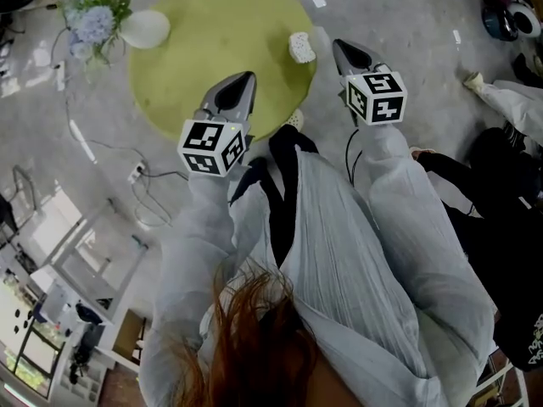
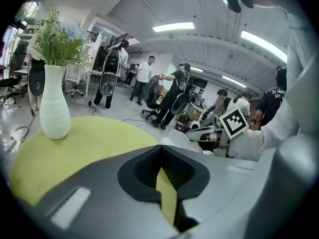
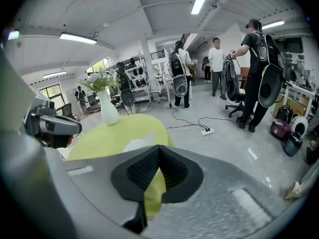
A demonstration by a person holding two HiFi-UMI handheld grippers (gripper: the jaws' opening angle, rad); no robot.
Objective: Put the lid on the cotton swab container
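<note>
left gripper (image 1: 245,77): in the left gripper view my two fingers meet at the tips, pads pressed together, nothing between them. only the yellow-green table (image 1: 212,32) shows through the slit lower down. in the head view this gripper is over the near part of the table, its marker cube (image 1: 212,147) toward me.

right gripper (image 1: 338,44): same state. in the right gripper view the fingers are closed tip to tip and hold nothing. in the head view it is at the right rim of the table, with its marker cube (image 1: 375,97) behind it.

cotton swab container (image 1: 301,47): small, white, sits on the table near the right edge, just left of the right gripper's tips and apart from them. the left gripper is farther from it. neither gripper touches it. its top looks speckled. in the right gripper view it shows as a pale patch (image 3: 133,144) on the table just beyond the fingers. i cannot tell the lid from the container in any view.

other items: white vase (image 1: 146,28) with flowers (image 1: 89,19) upright at the far left edge of the table, well apart from the container. a power strip (image 1: 136,174) and cables lie on the grey floor to the left. several people (image 3: 216,59) stand in the room behind.
</note>
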